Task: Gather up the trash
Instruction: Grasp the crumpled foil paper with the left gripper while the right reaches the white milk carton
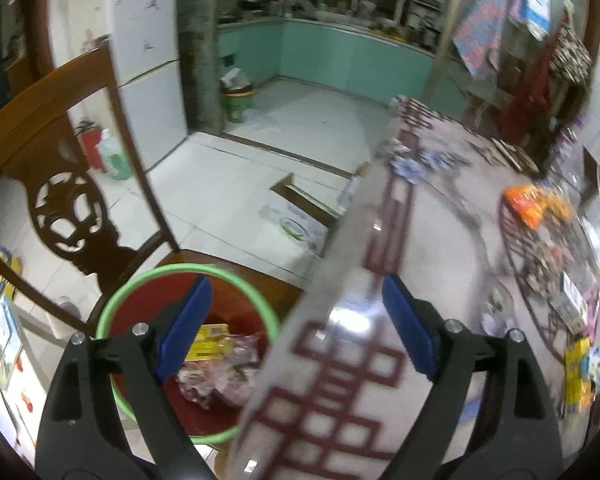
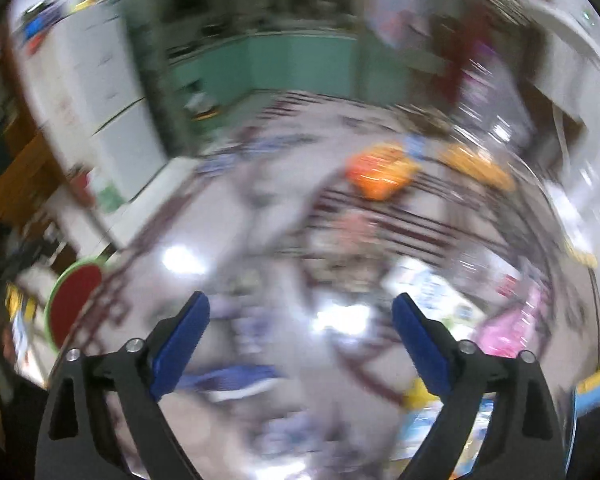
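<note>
The left gripper [image 1: 296, 312] is spread wide and empty above the desk [image 1: 428, 240] edge; just past that edge a green-rimmed red trash bin [image 1: 148, 292] on a chair seat holds wrappers [image 1: 220, 356]. The right gripper [image 2: 300, 324], also wide and empty, hangs over the blurred, cluttered desk

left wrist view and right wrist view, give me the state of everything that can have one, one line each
left gripper: open, nothing between the pads
right gripper: open, nothing between the pads
trash bin: upright beside the table, partly filled
yellow packet: inside the bin, on top of the wrappers
cardboard box: on the floor, flaps open
table: glossy, cluttered with packets at the far side
orange packet: lying on the table, blurred
</note>
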`<state>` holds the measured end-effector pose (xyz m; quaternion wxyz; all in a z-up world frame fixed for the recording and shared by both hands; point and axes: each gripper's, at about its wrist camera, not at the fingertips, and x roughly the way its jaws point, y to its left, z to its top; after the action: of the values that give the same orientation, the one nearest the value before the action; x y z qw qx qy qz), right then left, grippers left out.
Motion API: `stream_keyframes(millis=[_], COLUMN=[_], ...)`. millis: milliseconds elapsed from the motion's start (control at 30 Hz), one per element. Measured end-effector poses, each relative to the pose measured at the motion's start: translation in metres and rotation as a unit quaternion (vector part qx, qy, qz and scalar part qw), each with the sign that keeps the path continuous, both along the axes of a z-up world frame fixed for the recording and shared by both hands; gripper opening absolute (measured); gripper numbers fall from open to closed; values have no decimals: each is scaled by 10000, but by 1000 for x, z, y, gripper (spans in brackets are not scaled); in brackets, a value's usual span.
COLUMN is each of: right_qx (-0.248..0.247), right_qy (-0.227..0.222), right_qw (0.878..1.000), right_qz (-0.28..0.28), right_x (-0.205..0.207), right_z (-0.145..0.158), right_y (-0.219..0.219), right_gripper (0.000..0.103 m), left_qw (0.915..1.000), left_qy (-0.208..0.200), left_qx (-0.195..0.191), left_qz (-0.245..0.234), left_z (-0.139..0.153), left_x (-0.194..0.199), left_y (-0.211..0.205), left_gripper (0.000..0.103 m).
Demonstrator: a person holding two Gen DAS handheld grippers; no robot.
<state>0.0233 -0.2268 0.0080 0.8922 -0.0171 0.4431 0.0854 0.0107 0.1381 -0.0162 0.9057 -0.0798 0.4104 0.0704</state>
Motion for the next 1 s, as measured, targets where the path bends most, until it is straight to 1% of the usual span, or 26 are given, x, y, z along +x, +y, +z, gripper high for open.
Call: stream_keyframes(millis=[67, 100, 167, 233, 400, 467, 500, 533, 567, 667, 700, 767, 800, 833, 1000], right_qx=[-147, -360, -636, -783, -773, -845, -869, -744, -624, -651, -645, -468, -375, -221, 456], right_qy=[334, 537, 795, 973, 1418, 1449, 1429, 1490, 1533, 1675, 1765, 1794, 1776, 1742, 1291], right_qw=[9989, 9970, 9938, 9913, 9866, 9856, 9857, 9859, 9861, 9836, 9821, 9827, 9834, 9844, 9906], right_qz=[-305, -416, -439, -404, -227, -220, -201, -168, -176, -112, -92, -32, 26, 84, 73], right_x=[19, 29, 41, 49, 64, 68, 71, 73, 74, 76, 76, 73, 72, 71, 56], right_z=[-15, -25, -40, -53, -89, -97, -100, -104, -107, -120, -124, -122, -119, -114, -80], right_y=[-32, -47, -63, -77, -93, -96, -97, -99, -102, -102, -101, -98, -95, -93, -81], right_gripper=[91, 91, 91, 91, 91, 93, 91, 93, 92, 91, 89, 79, 67, 61, 57], left_qw=[9997, 9995, 9985, 9969, 9932, 9919, 9917, 9915, 9913, 9896, 9886, 9865, 9857, 9850, 9852], left_qy=[28, 41, 76, 121, 357, 439, 443, 417, 397, 406, 439, 502, 526, 543, 529], left_qx=[46, 68, 105, 131, 152, 183, 208, 237, 246, 319, 369, 498, 555, 608, 675], left_qz=[-221, -313, -526, -762, -1099, -1175, -1189, -1209, -1231, -1345, -1394, -1474, -1501, -1519, -1481], left_z=[-1, -1, -3, -5, -17, -21, -22, -22, -23, -26, -28, -32, -33, -34, -36], left_x=[3, 3, 6, 7, 14, 17, 18, 19, 21, 24, 25, 25, 25, 25, 24], left_y=[-19, -28, -44, -61, -92, -103, -108, -113, -115, -128, -132, -139, -142, -144, -146], left_gripper=[84, 85, 86, 88, 89, 89, 89, 89, 89, 91, 91, 91, 91, 91, 91])
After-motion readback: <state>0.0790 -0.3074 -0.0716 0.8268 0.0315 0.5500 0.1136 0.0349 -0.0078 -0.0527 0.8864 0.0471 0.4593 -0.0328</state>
